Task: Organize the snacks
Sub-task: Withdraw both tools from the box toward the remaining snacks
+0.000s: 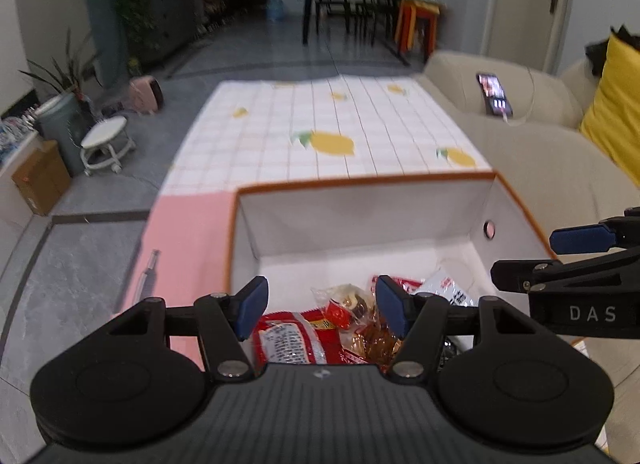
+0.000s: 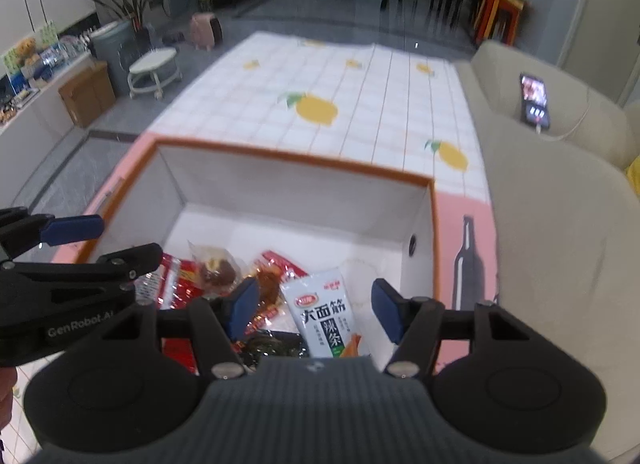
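Orange-rimmed box [image 2: 296,157] holds the snacks at its near end: white packet [image 2: 326,314], red packets [image 1: 290,338], clear-wrapped pieces [image 2: 214,268]. Left gripper [image 1: 318,306] and right gripper [image 2: 310,310] above the box, jaws apart, empty.

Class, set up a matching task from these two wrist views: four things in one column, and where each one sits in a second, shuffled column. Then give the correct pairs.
Things
1. white snack packet
2. phone
3. white round stool
4. printed bottle picture

Places
A. on the floor left of the table
B. inside the orange-rimmed box
C. on the sofa arm
D. on the pink cloth right of the box

Pairs: 1-B, 2-C, 3-A, 4-D
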`<state>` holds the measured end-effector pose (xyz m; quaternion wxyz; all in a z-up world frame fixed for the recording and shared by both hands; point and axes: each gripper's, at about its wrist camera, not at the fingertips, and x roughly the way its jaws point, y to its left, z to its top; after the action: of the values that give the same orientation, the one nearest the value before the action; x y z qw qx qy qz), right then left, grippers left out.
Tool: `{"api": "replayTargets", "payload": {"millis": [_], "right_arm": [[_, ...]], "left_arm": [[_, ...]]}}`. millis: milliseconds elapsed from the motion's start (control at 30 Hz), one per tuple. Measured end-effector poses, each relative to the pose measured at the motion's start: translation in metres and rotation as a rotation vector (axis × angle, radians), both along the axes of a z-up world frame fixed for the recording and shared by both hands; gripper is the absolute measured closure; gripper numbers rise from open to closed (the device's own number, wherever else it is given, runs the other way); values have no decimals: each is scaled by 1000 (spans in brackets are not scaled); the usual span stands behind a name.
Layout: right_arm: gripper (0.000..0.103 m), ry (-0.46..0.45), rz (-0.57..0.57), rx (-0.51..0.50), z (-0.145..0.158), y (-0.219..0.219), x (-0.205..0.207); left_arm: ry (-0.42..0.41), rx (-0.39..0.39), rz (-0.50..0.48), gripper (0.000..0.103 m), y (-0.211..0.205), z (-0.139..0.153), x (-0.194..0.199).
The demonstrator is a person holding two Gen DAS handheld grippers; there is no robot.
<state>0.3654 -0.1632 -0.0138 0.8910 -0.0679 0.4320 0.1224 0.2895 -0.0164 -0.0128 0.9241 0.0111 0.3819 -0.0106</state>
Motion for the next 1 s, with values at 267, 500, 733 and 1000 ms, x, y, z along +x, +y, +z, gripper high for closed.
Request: {"api": "replayTargets", "payload": {"millis": [267,500,733,1000], "right_arm": [[42,-145,-2,30,41,-5,-64],[37,-266,-35,52,57,-14,-133],[34,-314,-91,115,50,-25,-206],[34,-305,-151,152,20,-34,-264]], "left_arm": [[-138,-24,55,30,7,35,-57],[-193,-29,46,29,10,46,-112],[-197,-42,36,29,16,37,-158],[-169,-75,-10,29,23,11,-199]]}}
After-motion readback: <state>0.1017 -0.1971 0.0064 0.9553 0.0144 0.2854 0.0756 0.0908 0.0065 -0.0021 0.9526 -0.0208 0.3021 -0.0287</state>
